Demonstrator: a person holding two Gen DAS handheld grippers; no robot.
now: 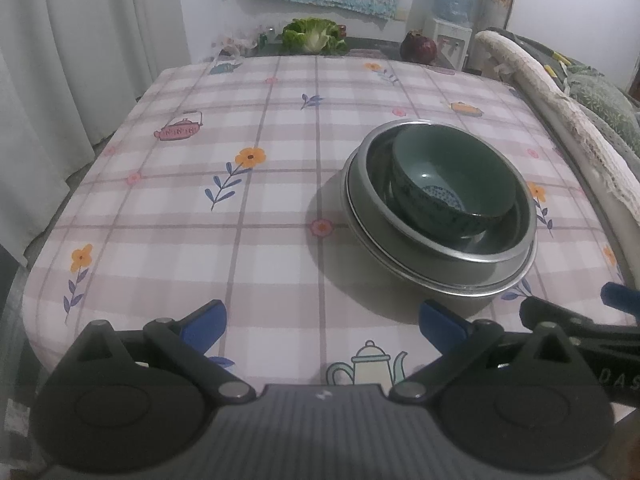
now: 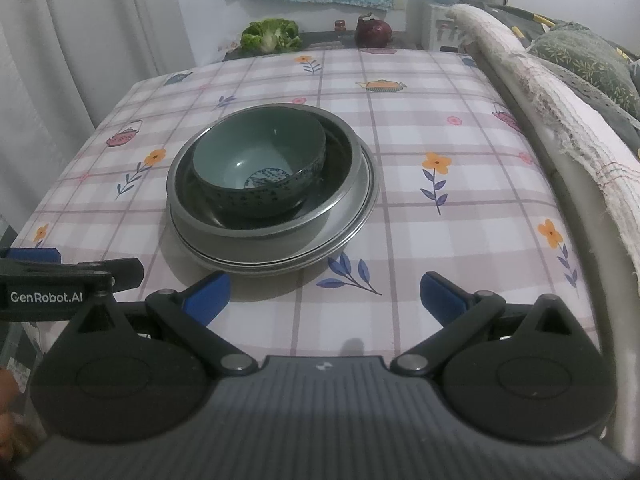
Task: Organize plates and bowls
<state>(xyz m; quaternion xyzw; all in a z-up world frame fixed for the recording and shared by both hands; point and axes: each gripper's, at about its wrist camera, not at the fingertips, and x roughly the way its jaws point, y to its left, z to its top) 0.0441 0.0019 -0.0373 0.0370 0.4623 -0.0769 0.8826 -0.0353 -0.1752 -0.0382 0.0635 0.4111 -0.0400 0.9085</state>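
A green ceramic bowl [image 1: 452, 184] [image 2: 260, 168] with a blue dotted pattern sits tilted inside a steel bowl [image 1: 504, 252] [image 2: 340, 196], which rests on stacked steel plates [image 1: 460, 286] [image 2: 352, 232] on the checked tablecloth. My left gripper [image 1: 322, 326] is open and empty, near the table's front edge, left of the stack. My right gripper [image 2: 324, 294] is open and empty, just in front of the stack. Each gripper shows at the edge of the other's view.
The table [image 1: 240, 200] carries a pink checked cloth with flower prints. A lettuce [image 1: 312, 36] and a dark red cabbage [image 1: 418, 48] lie on a dark surface behind it. A cloth-draped rail [image 2: 540, 88] runs along the right side. Curtains [image 1: 60, 80] hang at the left.
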